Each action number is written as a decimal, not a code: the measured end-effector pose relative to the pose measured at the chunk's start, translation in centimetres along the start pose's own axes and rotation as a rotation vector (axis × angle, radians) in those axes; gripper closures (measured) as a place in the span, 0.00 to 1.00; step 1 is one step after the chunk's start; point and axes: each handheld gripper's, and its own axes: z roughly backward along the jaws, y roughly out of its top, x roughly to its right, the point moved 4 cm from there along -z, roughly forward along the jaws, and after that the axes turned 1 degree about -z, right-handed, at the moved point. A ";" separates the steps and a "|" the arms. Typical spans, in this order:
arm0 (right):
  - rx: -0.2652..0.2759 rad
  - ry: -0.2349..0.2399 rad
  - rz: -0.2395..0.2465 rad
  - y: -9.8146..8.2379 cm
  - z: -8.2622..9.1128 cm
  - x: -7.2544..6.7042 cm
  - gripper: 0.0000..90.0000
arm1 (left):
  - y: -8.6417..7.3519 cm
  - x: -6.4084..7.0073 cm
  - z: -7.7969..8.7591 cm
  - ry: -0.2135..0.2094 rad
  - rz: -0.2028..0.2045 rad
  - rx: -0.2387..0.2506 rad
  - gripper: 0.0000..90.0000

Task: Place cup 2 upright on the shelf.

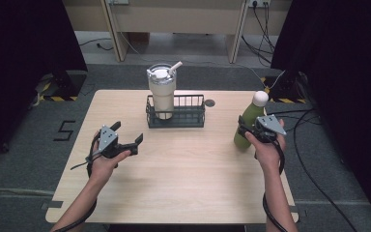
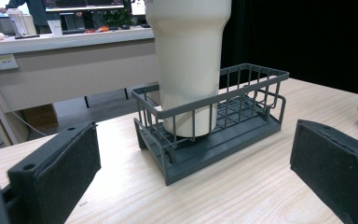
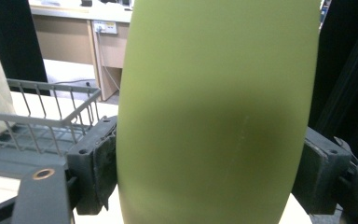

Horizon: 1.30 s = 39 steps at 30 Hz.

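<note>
At the right of the high view, the right gripper (image 1: 249, 131) is clamped on the green bottle (image 1: 245, 126), which stands upright on the wooden table (image 1: 188, 179) near its right edge, its white cap (image 1: 260, 98) above the gripper. In the right gripper view the bottle's green body (image 3: 214, 112) takes up the middle of the frame, and both black pads (image 3: 100, 163) press against its sides low in the picture.

At the left of centre in the high view, the left gripper (image 1: 127, 133) is held just above the table with its jaws apart and nothing between them. In the left gripper view its two pads (image 2: 60, 172) stand wide at the lower corners, pointed toward the dark wire basket (image 2: 242, 135) in the middle of the frame.

The basket (image 1: 193, 116) sits on the table at upper centre of the high view. A cream tumbler (image 1: 163, 92) with a lid and straw stands upright in its left end. The bottle is well apart from the basket, to its right.
</note>
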 end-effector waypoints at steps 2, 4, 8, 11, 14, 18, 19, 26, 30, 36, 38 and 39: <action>0.005 0.006 0.002 0.3 0.0 -0.3 0.25 | 0.0 0.0 0.0 0.000 0.000 -0.001 0.01; 0.007 0.008 0.003 0.4 0.0 -0.4 0.24 | 0.0 0.0 0.0 0.001 0.002 0.000 0.01; 0.012 0.020 0.007 0.8 -0.1 -1.0 0.25 | 0.1 -0.1 0.1 0.003 0.003 0.002 0.01; 0.017 0.028 0.006 1.1 -0.2 -1.3 0.25 | 0.1 -0.1 0.1 0.002 0.006 0.002 0.02; 0.017 0.035 -0.003 1.2 -0.3 -1.5 0.25 | 0.1 -0.1 0.1 0.003 0.010 0.002 0.02; 0.023 0.033 0.006 1.5 -0.4 -1.7 0.25 | 0.1 -0.1 0.1 0.006 0.010 0.003 0.02; 0.025 0.034 0.003 1.6 -0.4 -1.8 0.25 | 0.1 -0.1 0.1 0.006 0.011 0.003 0.02; 0.034 0.036 0.004 2.2 -0.5 -2.2 0.25 | 0.1 -0.1 0.1 0.008 0.013 0.003 0.02; 0.037 0.039 0.002 2.4 -0.6 -2.4 0.25 | 0.0 -0.2 0.1 0.009 0.014 -0.001 0.02; 0.043 0.049 -0.003 2.9 -0.7 -2.9 0.25 | 0.0 -0.2 0.1 0.021 0.031 0.001 0.03; 0.049 0.055 -0.007 3.2 -0.8 -3.0 0.25 | 0.0 -0.2 0.1 0.022 0.028 0.001 0.03; 0.052 0.057 -0.007 3.4 -0.8 -3.2 0.25 | 0.0 -0.2 0.2 0.022 0.028 0.001 0.03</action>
